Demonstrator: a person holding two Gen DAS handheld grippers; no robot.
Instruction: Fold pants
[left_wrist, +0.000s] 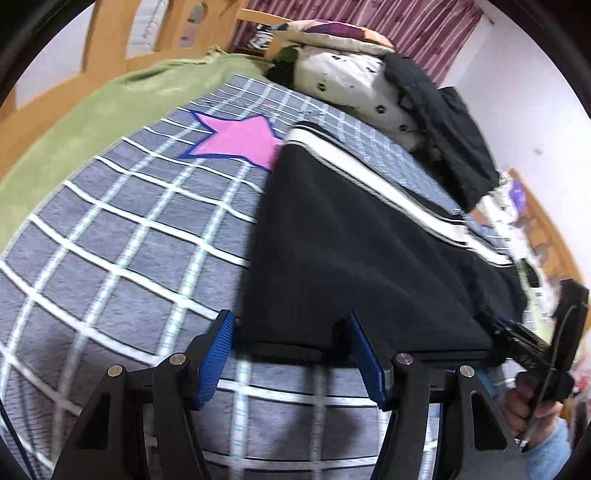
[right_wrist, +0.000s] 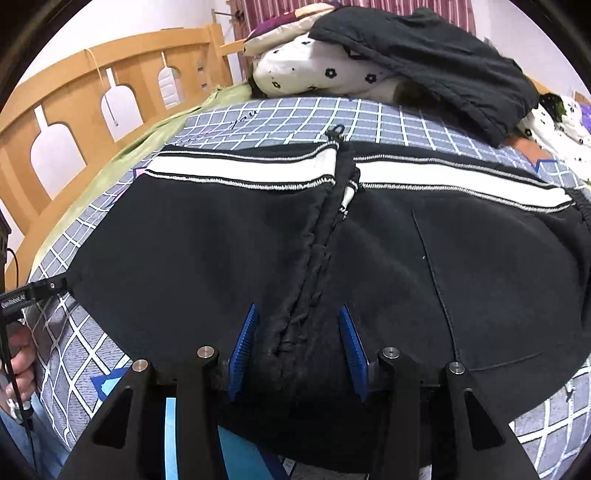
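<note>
1. Left wrist view: the left gripper (left_wrist: 291, 354) hangs with jaws released at the near edge of the black pants (left_wrist: 351, 251), which lie flat on the checked bedspread (left_wrist: 122, 240) beside its pink star.
2. Right wrist view: the right gripper (right_wrist: 297, 350) is spread wide astride the pants (right_wrist: 406, 266) zip seam, grasping nothing. A fold looks about to begin; both jaws need to pinch the near edge first.

**Two low wrist views over one bed**

The left wrist camera sits low at the near edge of the checked bedsheet (left_wrist: 110, 229), looking along its blue fingers (left_wrist: 216, 354) up the length of the black pants (left_wrist: 351, 251) toward the pillows (left_wrist: 347, 85); the right wrist camera hovers close above the pants (right_wrist: 184, 251), facing across them toward the wooden headboard (right_wrist: 74, 107); both share the pants, sheet and pillows; each catches the other device at its margin: right gripper (left_wrist: 517, 334), left gripper (right_wrist: 55, 286).
</note>
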